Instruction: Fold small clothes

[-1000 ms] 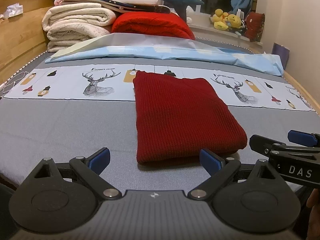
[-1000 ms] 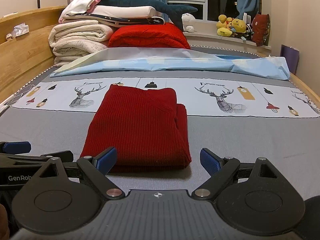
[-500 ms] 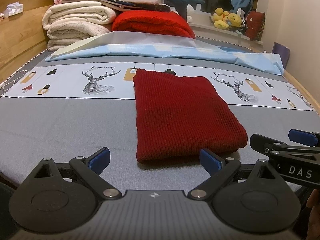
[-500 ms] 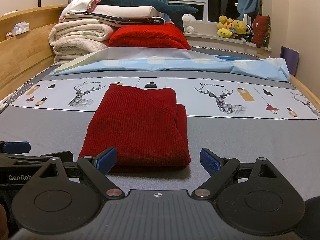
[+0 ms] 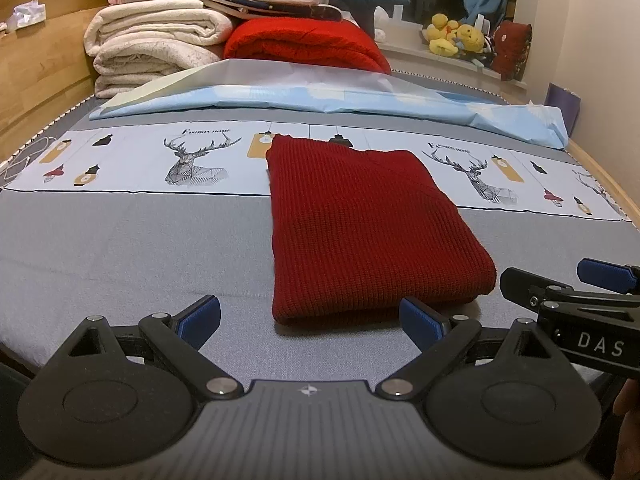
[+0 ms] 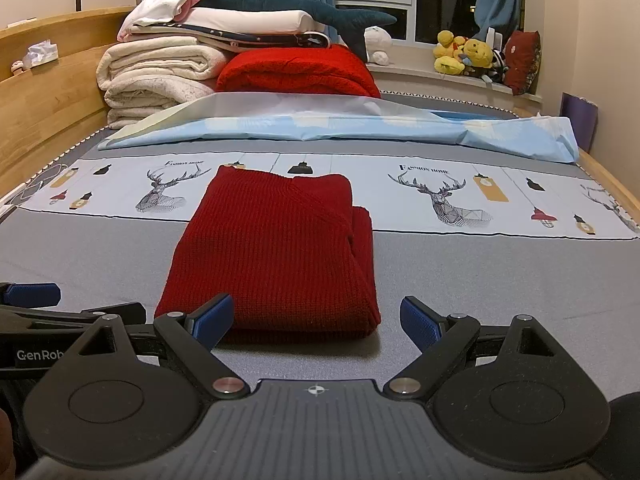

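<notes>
The red knit sweater (image 5: 360,232) lies folded on the bed (image 5: 120,248). Both tongs, left (image 5: 310,316) and right (image 6: 316,316), gape empty (near its front edge); any further fold should lift both corners evenly.

Both your wrist cams sit low at the bed's (image 5: 120,248) near edge, looking across toward the window. Both share the folded red sweater (image 5: 368,224) (image 6: 276,252) up close; your left cam sits further left.
</notes>
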A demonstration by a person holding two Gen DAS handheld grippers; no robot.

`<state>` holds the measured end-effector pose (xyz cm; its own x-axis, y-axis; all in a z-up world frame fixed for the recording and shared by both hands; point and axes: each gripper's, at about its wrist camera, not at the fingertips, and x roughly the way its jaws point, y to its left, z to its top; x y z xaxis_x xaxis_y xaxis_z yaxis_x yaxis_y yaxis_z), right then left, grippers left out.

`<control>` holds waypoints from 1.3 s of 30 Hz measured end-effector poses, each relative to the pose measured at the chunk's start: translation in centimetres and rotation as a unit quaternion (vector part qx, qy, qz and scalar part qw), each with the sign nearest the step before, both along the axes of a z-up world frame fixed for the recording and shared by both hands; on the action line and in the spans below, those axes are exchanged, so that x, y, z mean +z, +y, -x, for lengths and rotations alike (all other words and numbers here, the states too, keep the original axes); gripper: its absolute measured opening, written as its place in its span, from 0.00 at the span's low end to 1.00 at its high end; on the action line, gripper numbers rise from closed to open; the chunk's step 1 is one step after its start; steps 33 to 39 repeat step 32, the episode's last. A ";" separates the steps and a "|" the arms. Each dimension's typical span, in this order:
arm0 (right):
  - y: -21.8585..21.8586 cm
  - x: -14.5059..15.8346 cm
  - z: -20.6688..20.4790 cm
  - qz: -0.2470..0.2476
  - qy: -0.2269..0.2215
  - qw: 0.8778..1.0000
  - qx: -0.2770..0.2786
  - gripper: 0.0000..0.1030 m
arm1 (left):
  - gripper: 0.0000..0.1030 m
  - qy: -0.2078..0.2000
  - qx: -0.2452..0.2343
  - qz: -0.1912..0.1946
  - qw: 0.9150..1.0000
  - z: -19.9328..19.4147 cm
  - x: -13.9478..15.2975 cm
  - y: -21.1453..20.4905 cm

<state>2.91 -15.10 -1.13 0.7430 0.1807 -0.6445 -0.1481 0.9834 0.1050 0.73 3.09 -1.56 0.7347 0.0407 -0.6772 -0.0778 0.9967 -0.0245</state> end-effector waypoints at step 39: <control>-0.3 0.0 0.0 0.000 0.000 1.000 0.002 0.88 | 0.95 0.002 0.002 0.002 1.000 -0.1 0.0 -0.1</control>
